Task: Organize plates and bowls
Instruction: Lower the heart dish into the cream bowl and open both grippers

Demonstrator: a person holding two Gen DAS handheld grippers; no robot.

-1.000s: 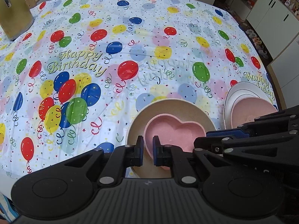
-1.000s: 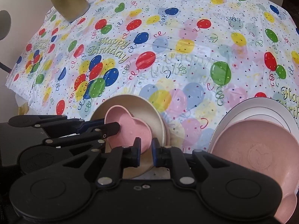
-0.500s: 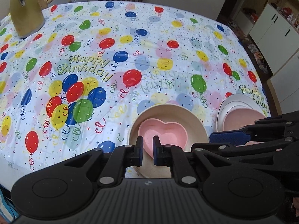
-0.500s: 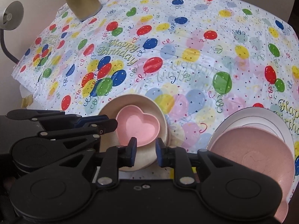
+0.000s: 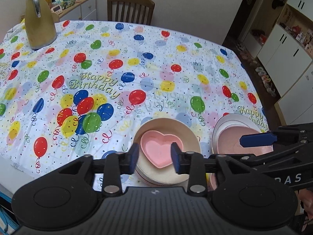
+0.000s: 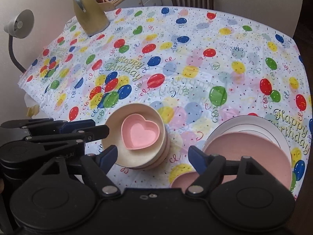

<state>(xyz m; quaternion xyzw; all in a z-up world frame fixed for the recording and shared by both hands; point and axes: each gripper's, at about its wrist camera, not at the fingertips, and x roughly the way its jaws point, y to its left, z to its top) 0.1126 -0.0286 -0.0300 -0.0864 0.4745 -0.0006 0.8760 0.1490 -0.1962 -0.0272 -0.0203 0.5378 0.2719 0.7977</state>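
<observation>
Now, heart bowl (image 6: 140, 134) inside cream bowl (image 6: 121, 152)

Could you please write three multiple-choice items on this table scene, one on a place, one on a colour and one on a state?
1. Where does the heart bowl sit?
A. inside the cream bowl
B. on the pink plate
C. beside the jug

2. What colour is the plate lying on the white plate?
A. blue
B. pink
C. green

3. How does the right gripper stand?
A. shut on the heart bowl
B. shut on the white plate
C. open, holding nothing

Answers: 1 A, the heart bowl is nested in the cream bowl atop a stack. 2 B, the pink plate covers most of the white one. 3 C, its jaws have just been opening and stand wide apart, with only tablecloth seen between them.
</observation>
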